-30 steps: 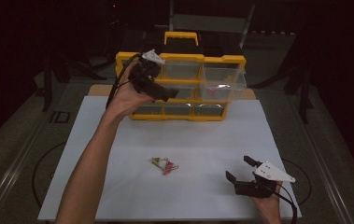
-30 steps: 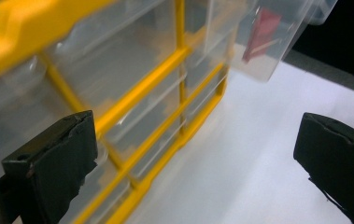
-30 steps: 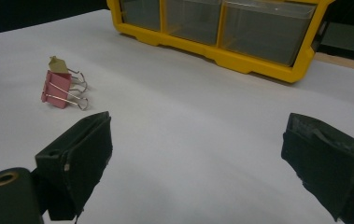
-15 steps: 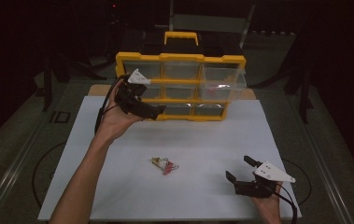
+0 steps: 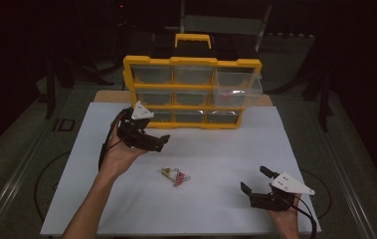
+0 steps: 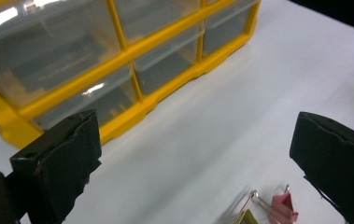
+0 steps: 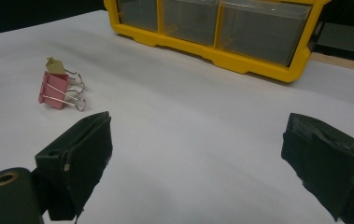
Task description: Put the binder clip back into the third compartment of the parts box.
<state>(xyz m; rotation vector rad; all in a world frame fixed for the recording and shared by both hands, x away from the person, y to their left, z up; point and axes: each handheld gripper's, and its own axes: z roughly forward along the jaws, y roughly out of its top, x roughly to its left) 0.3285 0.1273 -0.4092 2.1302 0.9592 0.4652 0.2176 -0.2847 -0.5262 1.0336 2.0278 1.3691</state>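
Note:
A pink binder clip [image 5: 179, 178] and an olive one [image 5: 167, 172] lie touching in the middle of the white table top [image 5: 216, 149]. My left gripper [image 5: 160, 143] hovers open just behind and to the left of them, with nothing between its jaws. In the left gripper view the pink clip [image 6: 284, 207] and the olive clip [image 6: 244, 217] sit low between the wide-apart jaws of that gripper [image 6: 198, 126]. My right gripper [image 5: 253, 179] rests open near the front right. Its own view shows the pink clip [image 7: 54, 89] and the olive clip [image 7: 55, 65] off to the left.
A yellow organiser [image 5: 191, 62] with clear drawers stands upright at the table's back edge; its upper right drawer [image 5: 238, 84] sticks out a little. The organiser's lower drawers [image 6: 95, 100] are close ahead in the left gripper view. Dark floor surrounds the table.
My left gripper has drawn back from the organiser's drawers, moving down and toward the person, to a spot near the clips. The right gripper and the clips have not moved.

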